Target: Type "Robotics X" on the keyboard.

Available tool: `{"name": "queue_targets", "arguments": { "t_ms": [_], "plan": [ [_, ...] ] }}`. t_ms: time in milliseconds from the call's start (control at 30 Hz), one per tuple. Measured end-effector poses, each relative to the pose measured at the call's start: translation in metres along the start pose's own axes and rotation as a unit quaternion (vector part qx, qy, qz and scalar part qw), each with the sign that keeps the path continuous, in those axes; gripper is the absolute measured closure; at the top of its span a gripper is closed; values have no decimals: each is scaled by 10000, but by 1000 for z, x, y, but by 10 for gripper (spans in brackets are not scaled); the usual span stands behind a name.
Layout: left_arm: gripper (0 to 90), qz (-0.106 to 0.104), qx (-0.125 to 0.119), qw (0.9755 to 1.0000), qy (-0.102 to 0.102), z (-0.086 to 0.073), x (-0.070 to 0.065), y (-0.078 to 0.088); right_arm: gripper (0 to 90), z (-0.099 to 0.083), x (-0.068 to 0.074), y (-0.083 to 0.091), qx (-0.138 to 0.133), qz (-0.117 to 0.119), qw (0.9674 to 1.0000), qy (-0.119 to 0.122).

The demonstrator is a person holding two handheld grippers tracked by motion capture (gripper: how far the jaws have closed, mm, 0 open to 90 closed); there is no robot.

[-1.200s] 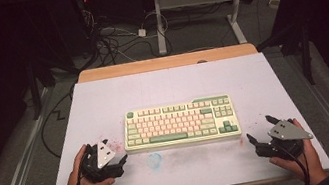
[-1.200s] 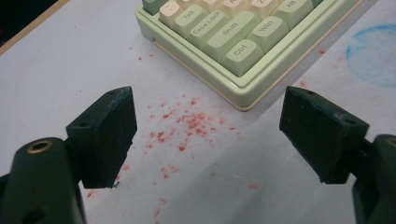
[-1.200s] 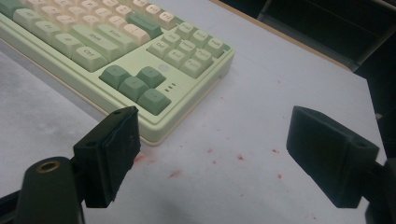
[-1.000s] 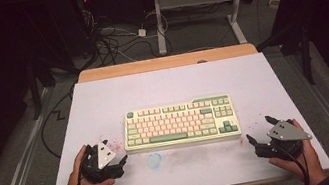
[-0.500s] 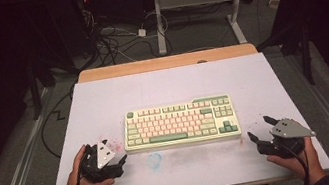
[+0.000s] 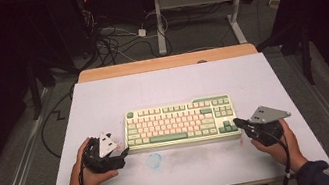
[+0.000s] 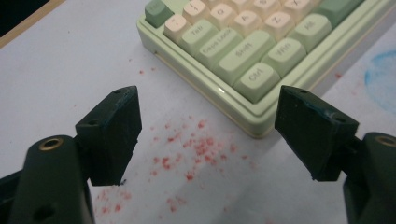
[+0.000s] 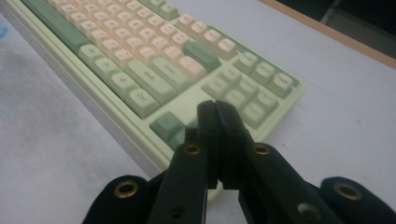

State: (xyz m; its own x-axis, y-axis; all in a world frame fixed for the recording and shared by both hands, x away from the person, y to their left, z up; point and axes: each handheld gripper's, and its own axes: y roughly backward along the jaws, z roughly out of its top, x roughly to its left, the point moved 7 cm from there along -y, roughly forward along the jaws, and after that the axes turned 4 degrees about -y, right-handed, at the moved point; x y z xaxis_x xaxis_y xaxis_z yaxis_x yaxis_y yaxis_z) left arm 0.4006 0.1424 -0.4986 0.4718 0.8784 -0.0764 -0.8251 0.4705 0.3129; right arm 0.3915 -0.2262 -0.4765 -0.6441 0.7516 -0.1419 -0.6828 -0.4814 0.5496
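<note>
Two grippers flank a keyboard at the middle of the white table.

We see the left gripper wide open and empty, low left by the keyboard's near corner. The right gripper, low right, has just been closing; its jaws meet with nothing between them, tips over the keyboard's right end.

The left tongs stand wide apart, nothing between their two black jaws, low over the white bench. Just beyond them lies the near corner of the green keyboard, with the Ctrl, Shift and Caps Lock keys readable. Red specks dot the bench between the jaws, and a blue smear shows at the right edge.
</note>
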Motion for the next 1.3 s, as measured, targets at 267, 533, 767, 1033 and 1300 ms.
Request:
{"name": "queue_targets", "arguments": {
  "t_ms": [267, 533, 767, 1033, 1300],
  "plan": [
    [241, -188, -66, 9998, 61, 17, -6, -14, 900, 26, 20, -35, 122, 317, 9991, 272],
    [306, -330, -24, 9994, 83, 24, -15, -23, 900, 30, 37, -59, 420, 483, 9965, 531],
    [492, -514, 176, 9984, 138, 25, -19, -24, 900, 25, 34, -62, 517, 452, 9965, 475],
    [822, -720, 437, 9964, -18, 26, -30, -31, 900, 20, 35, -65, 586, 473, 9959, 491],
    [868, -835, 632, 9941, -277, 30, -52, -53, 900, 19, 35, -65, 529, 455, 9966, 435]
  ]
}}
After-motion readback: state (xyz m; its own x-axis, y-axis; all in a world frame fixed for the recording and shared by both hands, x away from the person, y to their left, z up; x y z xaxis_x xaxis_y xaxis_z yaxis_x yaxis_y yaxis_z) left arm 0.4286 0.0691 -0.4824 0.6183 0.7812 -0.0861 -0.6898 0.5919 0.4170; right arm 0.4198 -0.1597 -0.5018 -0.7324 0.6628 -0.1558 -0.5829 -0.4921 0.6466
